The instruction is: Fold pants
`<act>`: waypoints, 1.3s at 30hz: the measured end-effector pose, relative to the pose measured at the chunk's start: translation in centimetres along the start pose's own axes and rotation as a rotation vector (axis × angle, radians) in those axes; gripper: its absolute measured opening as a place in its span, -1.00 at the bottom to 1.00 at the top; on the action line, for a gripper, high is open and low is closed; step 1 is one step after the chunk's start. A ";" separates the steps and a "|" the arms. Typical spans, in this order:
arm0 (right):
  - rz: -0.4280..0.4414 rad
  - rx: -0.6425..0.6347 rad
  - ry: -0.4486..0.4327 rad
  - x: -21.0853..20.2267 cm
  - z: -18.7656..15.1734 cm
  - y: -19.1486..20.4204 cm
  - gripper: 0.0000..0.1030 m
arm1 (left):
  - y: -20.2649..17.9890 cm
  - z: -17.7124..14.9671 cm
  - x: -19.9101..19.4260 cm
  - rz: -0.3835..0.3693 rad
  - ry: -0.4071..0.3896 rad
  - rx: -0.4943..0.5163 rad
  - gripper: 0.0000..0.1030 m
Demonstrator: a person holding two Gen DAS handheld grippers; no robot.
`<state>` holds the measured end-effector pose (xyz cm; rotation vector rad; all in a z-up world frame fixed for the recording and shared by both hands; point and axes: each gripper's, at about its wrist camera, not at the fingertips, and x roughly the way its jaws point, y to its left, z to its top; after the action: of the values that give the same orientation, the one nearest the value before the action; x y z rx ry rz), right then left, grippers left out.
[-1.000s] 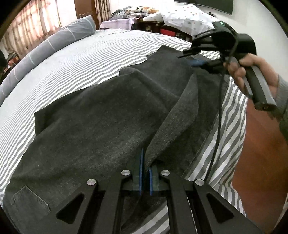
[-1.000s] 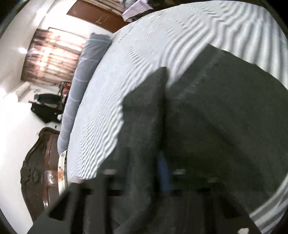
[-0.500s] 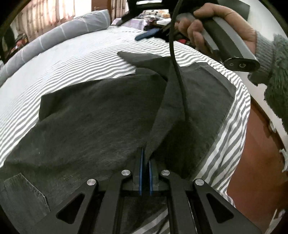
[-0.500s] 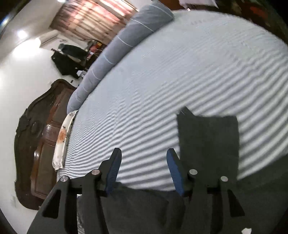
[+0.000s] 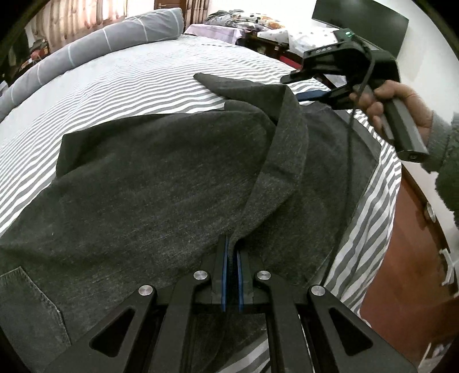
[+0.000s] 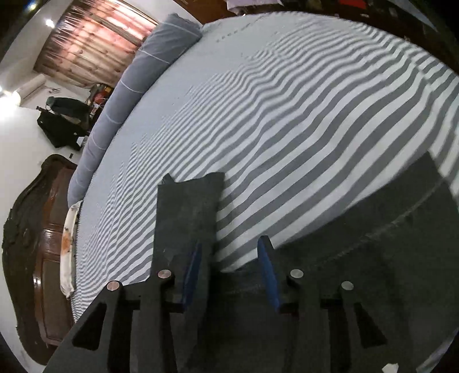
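Observation:
Dark grey pants (image 5: 149, 183) lie spread on a striped bed (image 5: 120, 83). My left gripper (image 5: 232, 252) is shut on a fold of the pants' near edge and holds it raised. A strip of the fabric runs from it up to a folded-over leg end (image 5: 246, 89). My right gripper (image 5: 312, 94) hovers open just right of that leg end, held by a hand. In the right wrist view the open right gripper (image 6: 229, 258) has the leg end (image 6: 186, 212) beside its left finger, with more pants (image 6: 373, 246) below.
A long grey bolster (image 5: 94, 48) lies along the far edge of the bed. A dark wooden headboard (image 6: 25, 229) stands at the left. The bed's right edge drops to a brown wooden floor (image 5: 401, 272). Cluttered furniture (image 5: 243, 23) stands beyond the bed.
My right gripper let go of the leg end, opened and drew back to its right side. The leg end now lies folded over on the pants. My left gripper stayed shut on the fold.

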<state>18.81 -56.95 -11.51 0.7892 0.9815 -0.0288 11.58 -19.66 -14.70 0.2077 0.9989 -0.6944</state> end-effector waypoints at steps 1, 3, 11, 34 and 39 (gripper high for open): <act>0.002 0.004 0.005 0.6 0.1 0.1 -0.28 | 0.0 0.0 0.1 -0.001 0.003 -0.001 -0.90; 0.017 0.003 0.016 2.0 0.8 0.3 -0.30 | -0.2 0.1 0.3 -0.001 0.006 0.002 -0.90; 0.020 -0.006 0.023 5.3 4.2 2.0 -0.73 | -0.2 0.1 0.6 -0.002 0.011 -0.004 -0.90; -0.354 -0.095 -0.251 -13.6 -2.0 -3.5 -0.94 | -4.6 0.5 0.8 0.035 0.031 0.188 -0.90; -0.453 0.007 -0.198 -14.0 -5.8 -9.2 -0.95 | -6.4 -0.2 1.4 0.050 0.056 0.315 -0.90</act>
<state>3.14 -64.58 -8.12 0.5447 0.9538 -0.4933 7.96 -25.10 -15.09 0.5284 0.9306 -0.8020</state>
